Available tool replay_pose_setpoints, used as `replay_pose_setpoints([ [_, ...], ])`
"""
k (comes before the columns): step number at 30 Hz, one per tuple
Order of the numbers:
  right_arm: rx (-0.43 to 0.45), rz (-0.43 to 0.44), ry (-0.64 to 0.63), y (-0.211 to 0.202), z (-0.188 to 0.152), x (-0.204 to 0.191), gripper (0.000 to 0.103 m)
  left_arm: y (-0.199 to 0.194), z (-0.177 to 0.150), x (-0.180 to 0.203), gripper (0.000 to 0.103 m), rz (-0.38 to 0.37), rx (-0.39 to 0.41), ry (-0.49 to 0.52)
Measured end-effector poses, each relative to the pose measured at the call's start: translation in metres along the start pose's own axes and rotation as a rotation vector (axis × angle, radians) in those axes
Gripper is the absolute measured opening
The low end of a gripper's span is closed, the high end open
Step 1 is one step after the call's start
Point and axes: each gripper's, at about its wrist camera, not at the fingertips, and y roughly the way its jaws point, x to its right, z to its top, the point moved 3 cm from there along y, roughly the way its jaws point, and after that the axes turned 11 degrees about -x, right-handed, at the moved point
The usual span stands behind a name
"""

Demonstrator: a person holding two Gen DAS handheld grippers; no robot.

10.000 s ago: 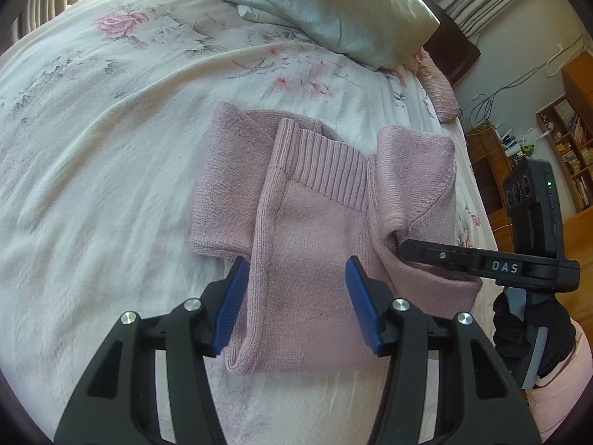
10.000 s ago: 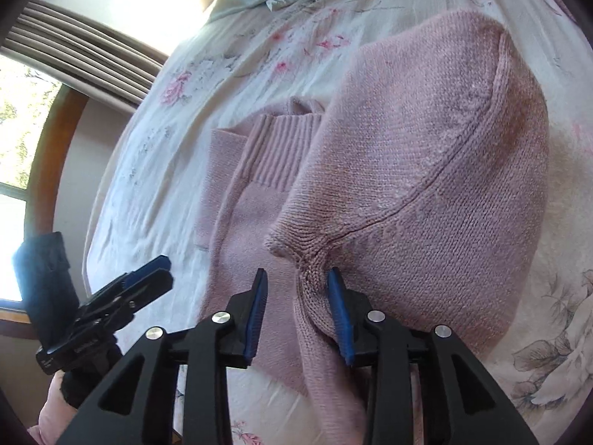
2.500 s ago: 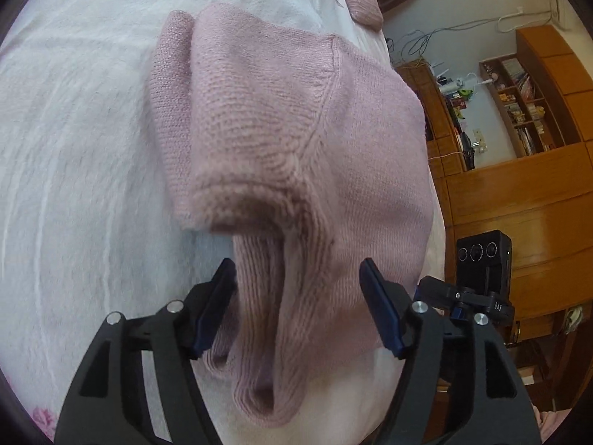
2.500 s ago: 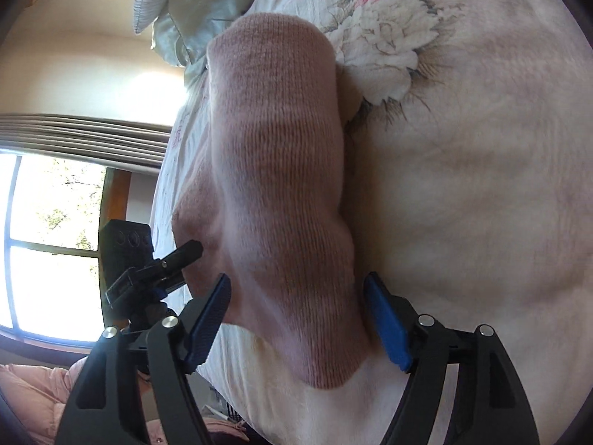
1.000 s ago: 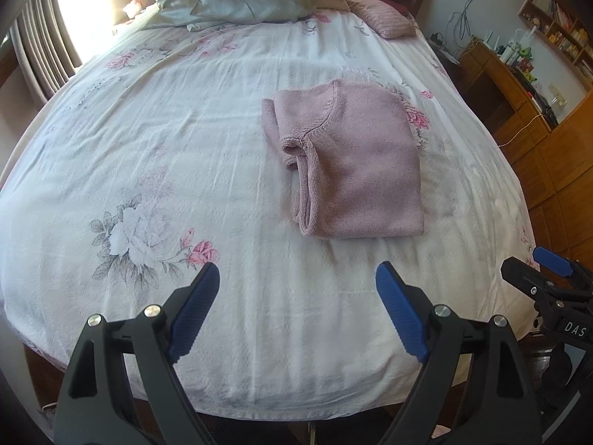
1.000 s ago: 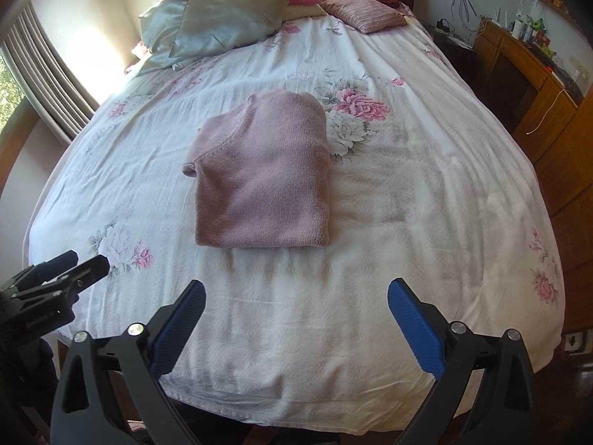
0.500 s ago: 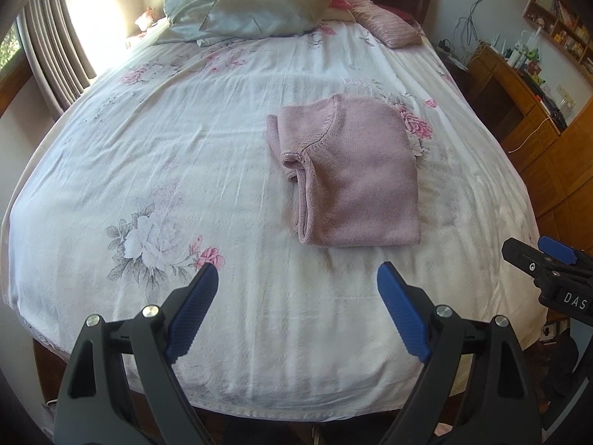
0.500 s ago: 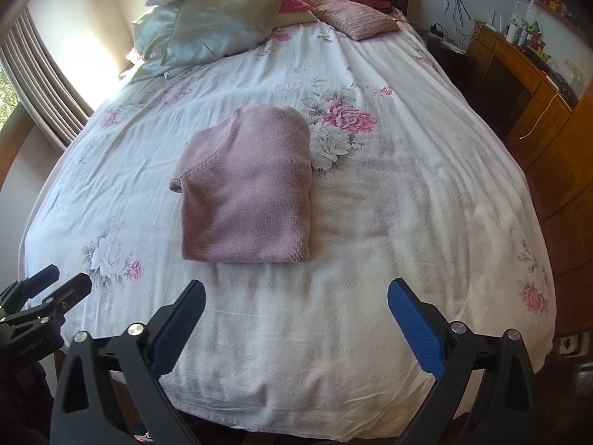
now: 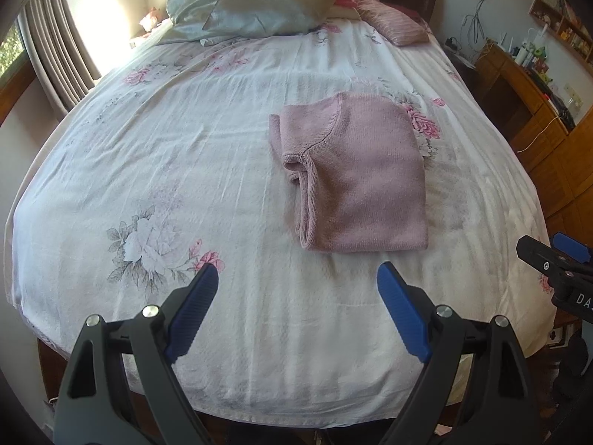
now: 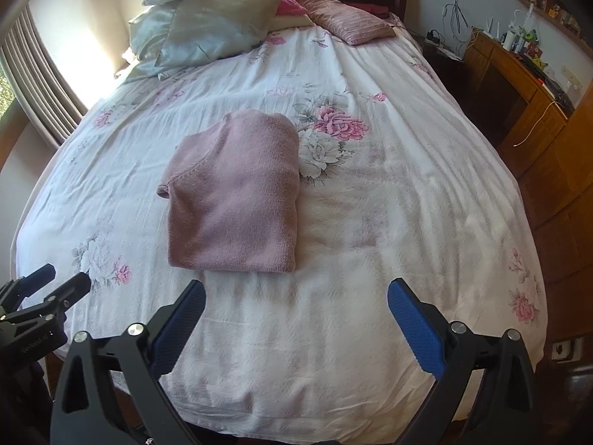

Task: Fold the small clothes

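A pink knitted sweater (image 9: 355, 174) (image 10: 237, 200) lies folded into a compact rectangle on the floral bedsheet (image 9: 166, 155) (image 10: 389, 204), in the middle of the bed. My left gripper (image 9: 298, 311) hangs open over the foot of the bed, well short of the sweater, with nothing between its blue pads. My right gripper (image 10: 296, 322) is open too, just short of the sweater's near edge and empty. Each gripper shows at the edge of the other's view: the right gripper (image 9: 556, 259) in the left wrist view, the left gripper (image 10: 44, 289) in the right wrist view.
Pale satin pillows (image 9: 255, 0) (image 10: 207, 18) and a pink striped cushion (image 10: 348, 18) are stacked at the headboard. A wooden desk and shelves (image 9: 537, 85) (image 10: 519, 70) stand along the bed's right side. Curtains (image 9: 55, 55) cover a window on the left.
Both grippers let go of the sweater, opened wide and pulled back to the foot of the bed. The sweater now lies folded flat; over the last half second the views barely shifted.
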Motion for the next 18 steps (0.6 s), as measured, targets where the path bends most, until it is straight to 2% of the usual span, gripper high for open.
replay_pose_setpoints([
  [18,-0.007,0.003,-0.009,0.0054,0.0096,-0.0001,0.099,0.0066,0.0052,0.0001,0.087,0.006,-0.012,0.005],
])
